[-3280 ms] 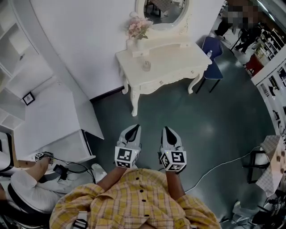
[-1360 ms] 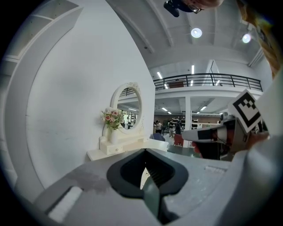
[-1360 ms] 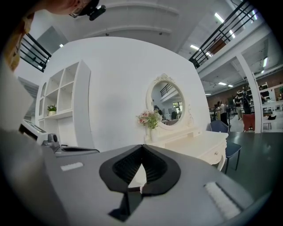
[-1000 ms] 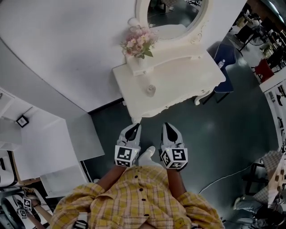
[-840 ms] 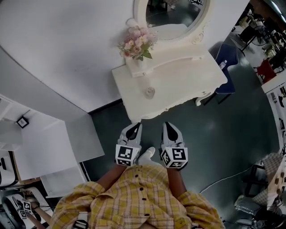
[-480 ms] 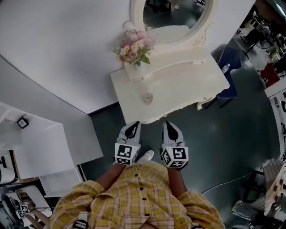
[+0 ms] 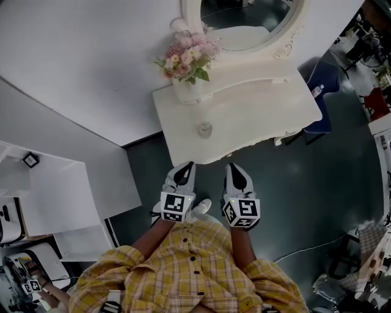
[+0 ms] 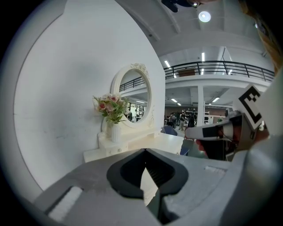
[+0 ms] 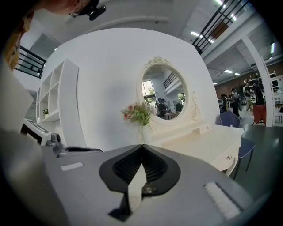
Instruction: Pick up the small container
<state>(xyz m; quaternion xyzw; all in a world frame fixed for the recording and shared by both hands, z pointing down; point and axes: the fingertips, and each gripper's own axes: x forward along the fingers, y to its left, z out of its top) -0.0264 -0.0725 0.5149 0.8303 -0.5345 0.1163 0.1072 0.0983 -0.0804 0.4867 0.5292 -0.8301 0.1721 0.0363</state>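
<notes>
A small clear container [image 7: 204,129] stands near the front of a cream dressing table [image 7: 256,116]. In the head view my left gripper [image 7: 185,168] and right gripper [image 7: 234,169] are held side by side just short of the table's front edge, tips pointing at it. Both are shut with nothing between the jaws. The left gripper view has its own shut jaw tips [image 8: 145,151] in front of the table [image 8: 170,142]. The right gripper view shows the same for the right gripper [image 9: 142,148]. The container is hidden in both gripper views.
A white vase of pink flowers [image 7: 186,61] stands on the table's raised back shelf below an oval mirror [image 7: 244,18]. A blue chair [image 7: 321,79] sits at the table's right end. White shelving [image 7: 55,195] is at the left. A cable [image 7: 305,247] lies on the dark floor.
The person has walked up to the dressing table: it has drawn closer, and the gripper tips now reach almost to its front edge. Both grippers stay shut.
</notes>
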